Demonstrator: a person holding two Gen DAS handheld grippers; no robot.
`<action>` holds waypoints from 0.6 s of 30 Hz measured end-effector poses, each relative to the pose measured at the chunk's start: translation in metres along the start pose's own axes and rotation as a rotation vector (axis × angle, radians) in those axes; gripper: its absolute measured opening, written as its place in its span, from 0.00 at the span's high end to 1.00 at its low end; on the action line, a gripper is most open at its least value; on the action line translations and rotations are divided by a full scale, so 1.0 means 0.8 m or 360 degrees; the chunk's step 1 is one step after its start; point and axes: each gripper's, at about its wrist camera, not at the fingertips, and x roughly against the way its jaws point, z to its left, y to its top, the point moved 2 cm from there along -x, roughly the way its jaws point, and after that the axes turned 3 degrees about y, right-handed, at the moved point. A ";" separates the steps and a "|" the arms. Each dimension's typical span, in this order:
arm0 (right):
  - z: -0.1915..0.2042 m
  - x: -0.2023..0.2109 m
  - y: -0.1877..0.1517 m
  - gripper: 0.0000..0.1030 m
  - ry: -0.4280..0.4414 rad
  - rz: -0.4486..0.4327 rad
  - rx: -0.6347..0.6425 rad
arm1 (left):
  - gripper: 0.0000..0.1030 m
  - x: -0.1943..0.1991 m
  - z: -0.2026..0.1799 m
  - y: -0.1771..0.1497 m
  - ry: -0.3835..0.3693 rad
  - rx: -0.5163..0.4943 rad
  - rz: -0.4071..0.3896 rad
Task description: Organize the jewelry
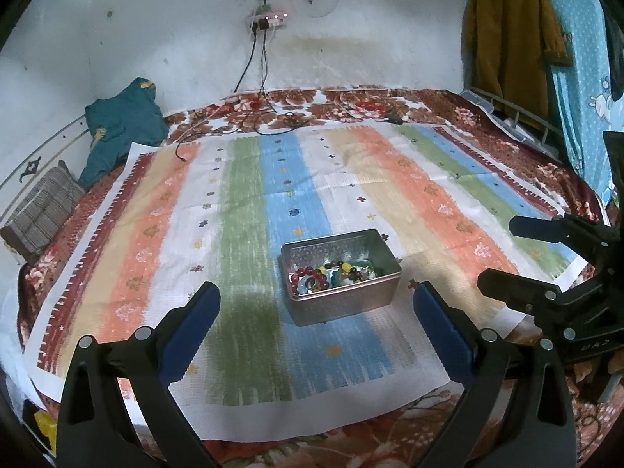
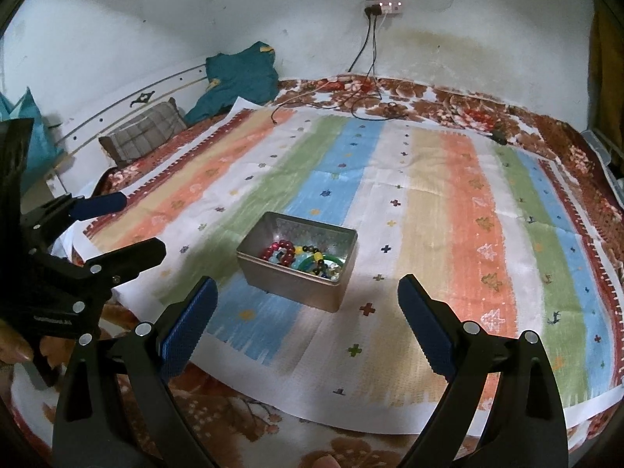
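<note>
Striped cloth (image 1: pixel 241 202) spread on bed; tin (image 1: pixel 384 263) seen at 12 o'clock, beads (image 1: pixel 312 277) inside. Both grippers (image 1: pixel 316 308) (image 2: pixel 306 300) held wide, empty. Beads judged light, slippery; best pinched across strand.

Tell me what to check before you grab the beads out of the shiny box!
1. Left gripper open, nothing between its blue pads: ok.
2. Right gripper open and empty: ok.
3. Rectangular silver metal tin has no lid on and sits flat on the striped multicoloured cloth: ok.
4. Dark red bead bracelet lies on top of the pile, easy to reach: ok.
5. Green ring bangle separate from the other beads: cannot tell, they lie jumbled together.
6. Bare cloth around the tin for laying pieces out: ok.
</note>
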 end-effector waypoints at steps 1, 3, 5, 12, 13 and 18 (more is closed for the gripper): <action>0.001 0.000 0.000 0.08 0.0002 -0.0002 0.0008 | 0.05 0.001 0.000 0.000 0.0011 -0.0003 -0.0001; 0.004 0.002 -0.001 0.08 0.0016 -0.0005 0.0012 | 0.05 0.003 0.001 0.001 0.0022 -0.0007 -0.0004; 0.004 0.003 -0.002 0.08 0.0027 -0.0009 0.0008 | 0.05 0.004 0.003 0.002 0.0021 -0.0007 -0.0008; 0.003 0.005 -0.002 0.08 0.0034 -0.0016 0.0001 | 0.05 0.005 -0.002 0.004 -0.0055 -0.0005 -0.0006; 0.004 0.006 -0.002 0.08 0.0029 -0.0020 0.0006 | 0.05 0.005 -0.002 0.003 -0.0058 -0.0003 -0.0006; 0.006 0.007 -0.004 0.08 0.0030 -0.0025 0.0011 | 0.05 0.006 -0.002 0.004 -0.0066 0.0000 -0.0014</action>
